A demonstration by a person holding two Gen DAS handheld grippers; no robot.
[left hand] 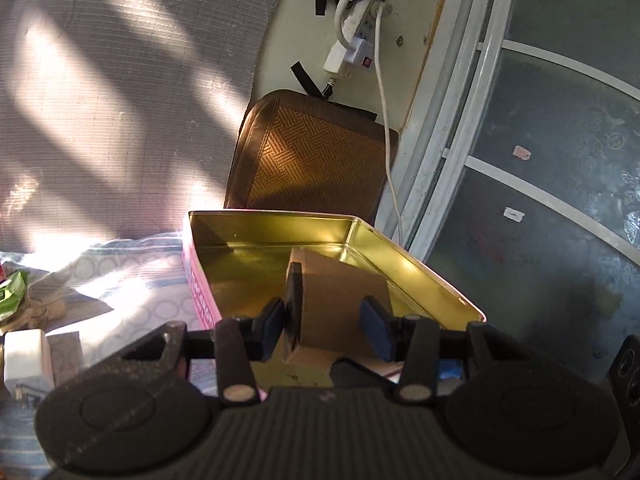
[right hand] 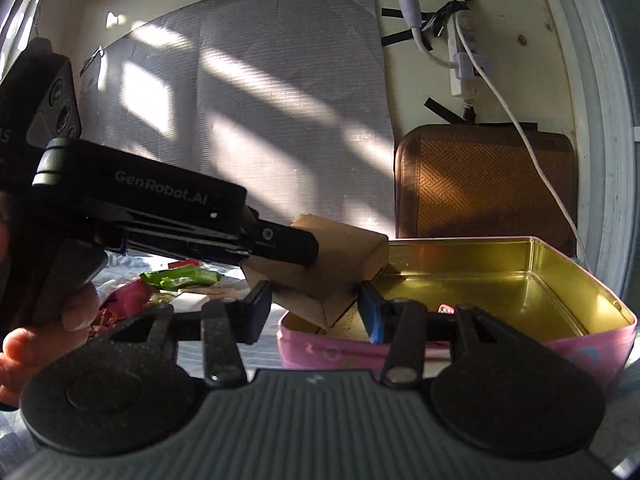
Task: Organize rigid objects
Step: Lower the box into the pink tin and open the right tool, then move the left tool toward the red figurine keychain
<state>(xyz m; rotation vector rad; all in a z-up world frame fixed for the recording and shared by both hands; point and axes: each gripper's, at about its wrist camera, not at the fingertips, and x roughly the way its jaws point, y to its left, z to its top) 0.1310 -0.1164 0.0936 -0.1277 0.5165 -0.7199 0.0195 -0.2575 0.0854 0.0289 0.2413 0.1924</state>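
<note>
A pink tin [left hand: 424,276] with a gold inside lies open on the bed; it also shows in the right wrist view [right hand: 592,344]. My left gripper [left hand: 326,322] is shut on a brown cardboard box [left hand: 340,300] and holds it tilted over the tin's near end. In the right wrist view the left gripper [right hand: 280,244] comes in from the left with the box [right hand: 332,272] over the tin's left corner. My right gripper [right hand: 316,312] is open and empty, just in front of the box and the tin's near wall.
A brown woven cushion [left hand: 316,156] leans on the wall behind the tin. A power strip with white cables [left hand: 360,36] hangs above it. A green wrapper [right hand: 180,278] and small items [left hand: 28,356] lie on the patterned sheet at left. A glass door [left hand: 540,180] stands at right.
</note>
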